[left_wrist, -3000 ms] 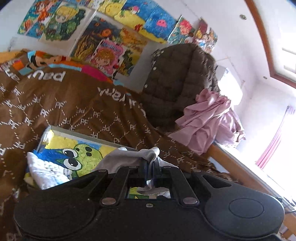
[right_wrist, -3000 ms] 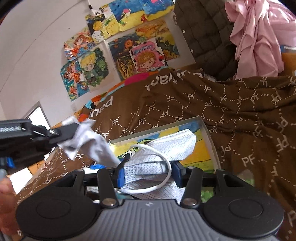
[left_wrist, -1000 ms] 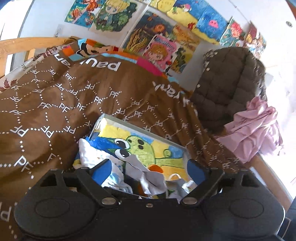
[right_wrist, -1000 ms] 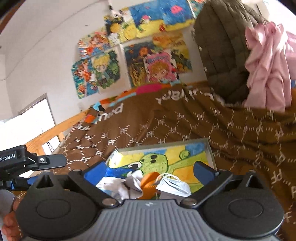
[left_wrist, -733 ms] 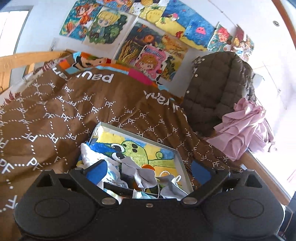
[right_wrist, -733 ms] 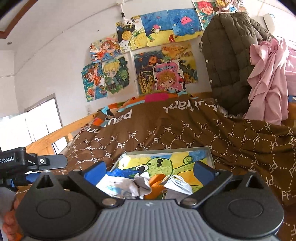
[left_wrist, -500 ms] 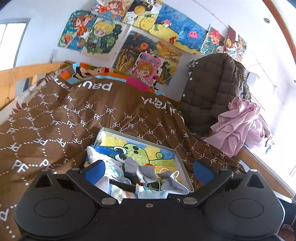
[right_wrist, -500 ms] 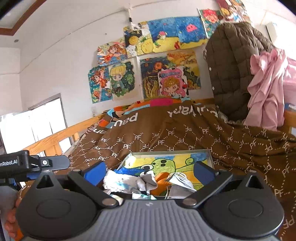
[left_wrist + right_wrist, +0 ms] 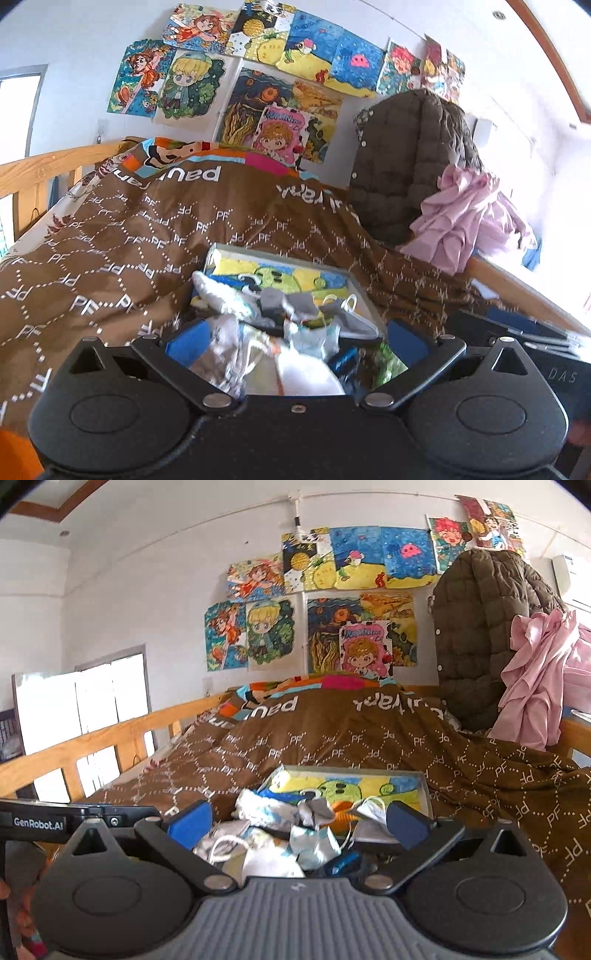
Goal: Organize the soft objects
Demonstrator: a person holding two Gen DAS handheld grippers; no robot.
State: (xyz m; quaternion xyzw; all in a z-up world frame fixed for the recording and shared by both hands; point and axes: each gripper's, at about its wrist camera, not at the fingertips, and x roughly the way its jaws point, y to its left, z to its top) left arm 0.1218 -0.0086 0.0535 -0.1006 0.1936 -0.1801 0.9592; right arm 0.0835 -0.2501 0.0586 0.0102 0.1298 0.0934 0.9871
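A shallow box (image 9: 288, 260) (image 9: 424, 786) with a green cartoon picture inside lies on the brown bed cover. In it sits a heap of soft things: a grey cloth (image 9: 295, 302) (image 9: 317, 810), a white face mask (image 9: 369, 808) and pale patterned cloths (image 9: 225, 295) (image 9: 258, 808). More white and pale blue cloths (image 9: 295, 354) (image 9: 280, 849) lie nearer, in front of the box. My left gripper (image 9: 291, 339) is open, held back from the heap, nothing between its blue pads. My right gripper (image 9: 295, 821) is open too and holds nothing.
The brown patterned bed cover (image 9: 122, 240) spreads all round the box. A wooden bed rail (image 9: 110, 731) runs along the left. A brown quilted coat (image 9: 484, 635) and a pink garment (image 9: 535, 679) hang at the right. Dark flat things (image 9: 517, 332) lie at the near right.
Both grippers have drawn back from the box, which now looks smaller and farther. The left jaws spread a little wider. More loose cloths show in front of the box.
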